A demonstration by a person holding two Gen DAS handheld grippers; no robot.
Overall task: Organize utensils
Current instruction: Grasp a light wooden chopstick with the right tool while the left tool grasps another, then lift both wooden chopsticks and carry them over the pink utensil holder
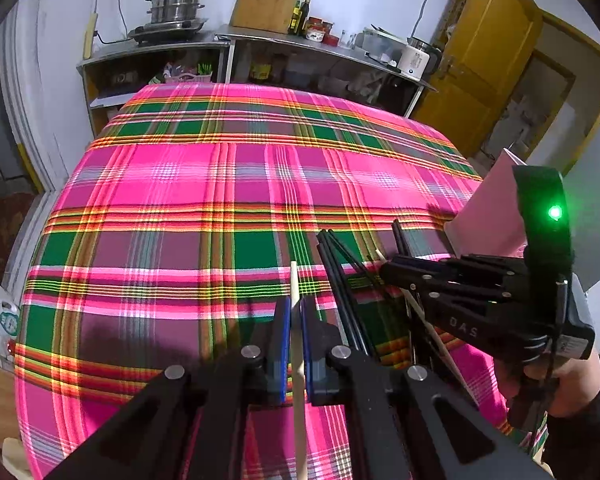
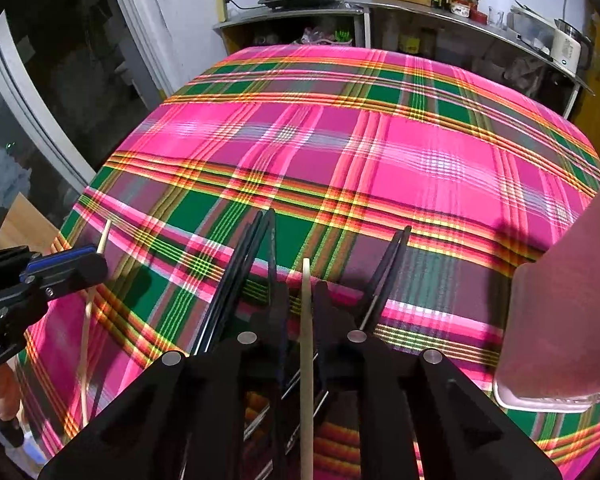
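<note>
Plaid tablecloth (image 1: 188, 184); both grippers (image 1: 295, 312) (image 2: 306, 300) seemingly clamping pale chopsticks (image 1: 298, 360), black chopsticks (image 2: 244, 264) alongside.

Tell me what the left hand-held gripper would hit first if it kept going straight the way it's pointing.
Most likely the plaid tablecloth. The left hand-held gripper is shut on a pale chopstick, angled down at bare cloth. The black chopsticks lie off to its right, so the chopstick's tip would probably touch cloth first, though depth is unclear.
</note>
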